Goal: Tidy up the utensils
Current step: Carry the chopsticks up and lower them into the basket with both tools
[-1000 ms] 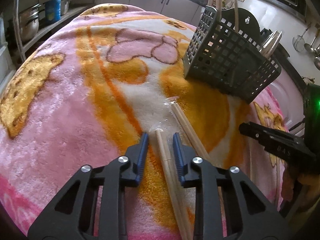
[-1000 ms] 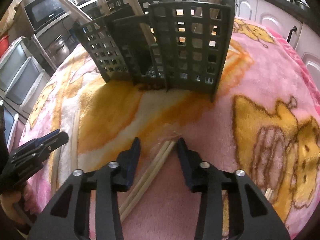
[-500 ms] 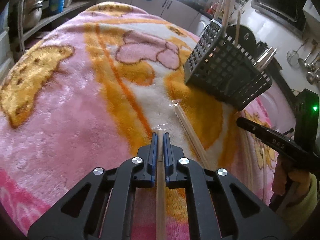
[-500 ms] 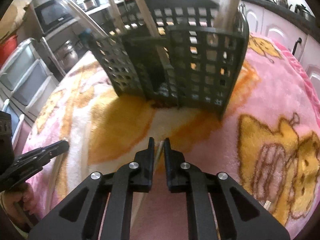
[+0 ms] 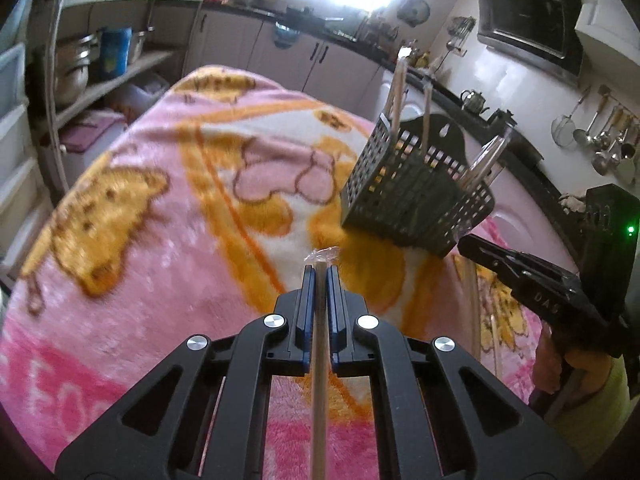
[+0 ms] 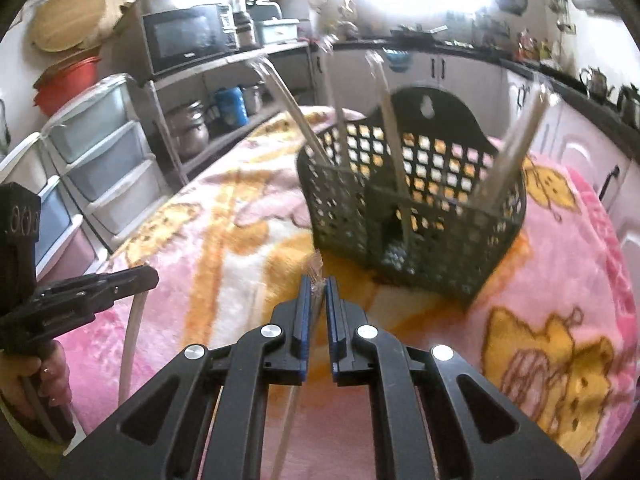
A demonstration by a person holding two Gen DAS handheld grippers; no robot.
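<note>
Left gripper (image 5: 319, 276) is clamped on a wrapped pair of wooden chopsticks (image 5: 319, 360). The stick runs straight back between the blue pads (image 5: 306, 300), and its clear wrapper tip (image 5: 322, 254) pokes out just ahead of the fingertips. This grip close to the front end probably leaves most of the length trailing behind, so that the pair can be tipped upright and dropped in end first. Beneath the gripper lies the pink and orange blanket (image 5: 132, 248), clear of the held pair. Ahead and to the right of this gripper stands the dark slotted utensil basket (image 5: 416, 196), with several wrapped chopsticks already upright in it.

Right gripper (image 6: 317, 284) is likewise closed on a second wrapped pair of chopsticks (image 6: 292, 408), which slants down and back to the left under the fingers. The basket (image 6: 420, 196) sits just ahead and slightly right.

Pose: both grippers point forward and downward toward the basket, held above the blanket. A hand (image 6: 36, 380) grips the left tool's handle at the far left of the right wrist view.
</note>
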